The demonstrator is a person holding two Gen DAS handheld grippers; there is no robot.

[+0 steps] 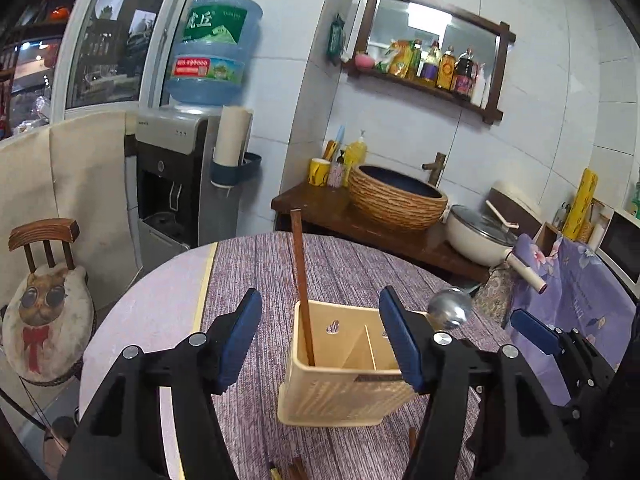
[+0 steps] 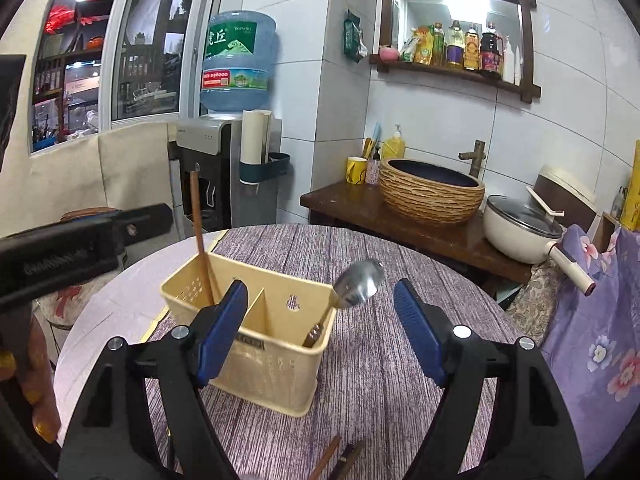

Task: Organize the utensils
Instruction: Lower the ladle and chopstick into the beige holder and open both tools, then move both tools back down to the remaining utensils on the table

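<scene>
Standing in caddy [image 2: 256, 344] — chopstick [image 2: 202, 240], spoon [image 2: 356, 280]

place: home kitchen-dining corner | evidence: water dispenser [image 2: 208, 168] with blue jug [image 2: 238, 62]; oil and sauce bottles [image 2: 464, 46] on wall shelf; lidded pot [image 2: 520, 228]; basin sink [image 2: 430, 192]; round table [image 2: 380, 340]

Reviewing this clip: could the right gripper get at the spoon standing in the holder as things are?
Probably yes. The right gripper is open and empty, and the spoon leans out of the holder with its bowl clear above the rim, just ahead of the jaws; nothing stands between them.
</scene>
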